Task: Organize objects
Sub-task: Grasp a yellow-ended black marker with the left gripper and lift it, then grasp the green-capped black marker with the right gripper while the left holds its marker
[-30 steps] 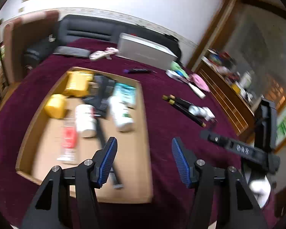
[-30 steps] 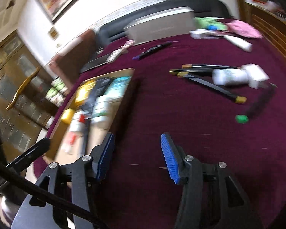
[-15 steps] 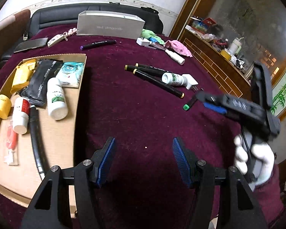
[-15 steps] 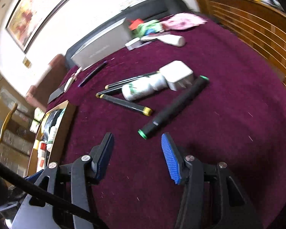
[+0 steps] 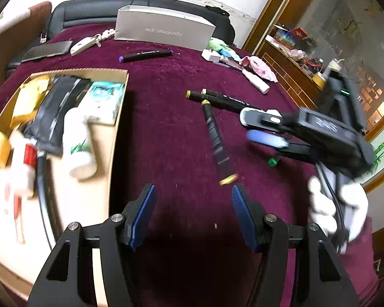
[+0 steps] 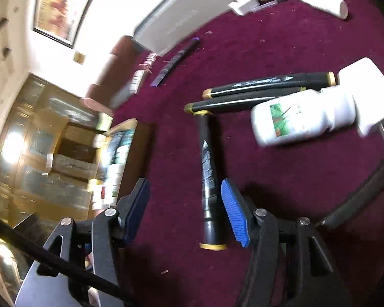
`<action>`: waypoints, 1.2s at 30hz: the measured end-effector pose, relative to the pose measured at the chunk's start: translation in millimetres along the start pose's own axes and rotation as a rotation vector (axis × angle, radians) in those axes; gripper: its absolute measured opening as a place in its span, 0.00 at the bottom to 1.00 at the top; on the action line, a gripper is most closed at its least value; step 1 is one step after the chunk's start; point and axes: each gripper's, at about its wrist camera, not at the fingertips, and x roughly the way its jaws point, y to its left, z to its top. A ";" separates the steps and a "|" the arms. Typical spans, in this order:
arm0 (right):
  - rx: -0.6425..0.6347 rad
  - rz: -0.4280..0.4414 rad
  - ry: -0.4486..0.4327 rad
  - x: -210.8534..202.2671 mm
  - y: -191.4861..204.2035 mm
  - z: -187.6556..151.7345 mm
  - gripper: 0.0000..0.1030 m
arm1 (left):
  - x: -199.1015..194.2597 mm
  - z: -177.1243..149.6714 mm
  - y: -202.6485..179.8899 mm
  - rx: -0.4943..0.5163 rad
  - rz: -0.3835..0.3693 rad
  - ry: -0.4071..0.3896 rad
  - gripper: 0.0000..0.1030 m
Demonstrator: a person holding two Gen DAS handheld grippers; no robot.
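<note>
Cardboard tray (image 5: pixel 120 117): lies at the left on the maroon-covered counter (image 5: pixel 166 133), already crowded with a white bottle (image 5: pixel 78 140), a black pouch (image 5: pixel 56 112) and yellow packets; a marker dropped in carelessly could be caught on these or be left hanging over the rim.

Left hand-held gripper (image 5: pixel 192 215): held wide open over bare cloth, nothing gripped; a collision with the other tool is judged possible if both are brought to the same marker.

Yellow-capped marker (image 6: pixel 208 179): lies flat between the open fingers of the right tool, much nearer the right pad (image 6: pixel 234 215); an off-centre closure is likely to push or roll the round barrel aside rather than clamp it.

Right hand-held gripper (image 6: pixel 185 209): wide open, nothing held; motion blur suggests speed, so the cloth could be snagged by the fingertips.

Two further markers (image 6: pixel 256 94): the chosen marker's far cap appears to touch them, so they may be dragged along on lifting.

Second white bottle (image 6: pixel 302 115): lies on its side beside a white plug adapter (image 6: pixel 366 94); it could be set rolling if nudged.
</note>
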 end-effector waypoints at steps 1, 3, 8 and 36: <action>-0.018 -0.033 -0.047 -9.2 1.9 -3.5 0.56 | 4.8 3.0 -1.7 0.007 0.005 0.000 0.53; -0.050 -0.112 -0.160 -31.1 1.3 -11.0 0.56 | 18.4 10.5 -7.2 0.030 0.021 0.001 0.53; 0.004 -0.143 -0.331 -67.8 -26.0 -19.5 0.57 | 62.6 29.7 -27.5 0.188 0.172 -0.002 0.53; 0.195 -0.398 -0.434 -96.8 -60.8 -29.9 0.57 | 77.2 24.6 -22.0 0.240 0.219 -0.015 0.15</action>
